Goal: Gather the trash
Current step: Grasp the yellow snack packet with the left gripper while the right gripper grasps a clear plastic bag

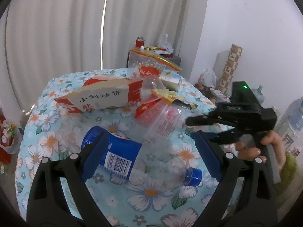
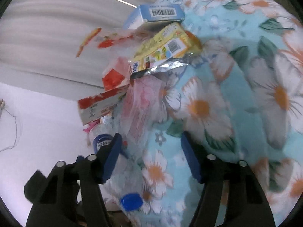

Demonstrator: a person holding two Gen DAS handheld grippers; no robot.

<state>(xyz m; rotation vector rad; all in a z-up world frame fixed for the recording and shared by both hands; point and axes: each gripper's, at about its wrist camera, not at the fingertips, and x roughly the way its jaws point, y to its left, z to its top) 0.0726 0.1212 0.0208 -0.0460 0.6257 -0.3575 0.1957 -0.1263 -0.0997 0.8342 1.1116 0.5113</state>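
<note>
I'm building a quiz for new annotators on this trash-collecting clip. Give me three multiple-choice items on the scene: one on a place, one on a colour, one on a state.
1. Where does the clear plastic bottle with the blue label lie?
A. Between the left gripper's open fingers, on the floral cloth
B. On the floor
C. Upright on the grey side table

2. What colour is that bottle's screw cap?
A. Red
B. Blue
C. White

3. How does the left gripper stand?
A. Shut on the bottle
B. Shut on nothing
C. Open, pads clear of the bottle

Answers:
1 A: the bottle lies on its side on the cloth, a blue pad on either side.
2 B: the cap at its neck is blue.
3 C: a gap shows between the right-hand pad and the bottle.
</note>
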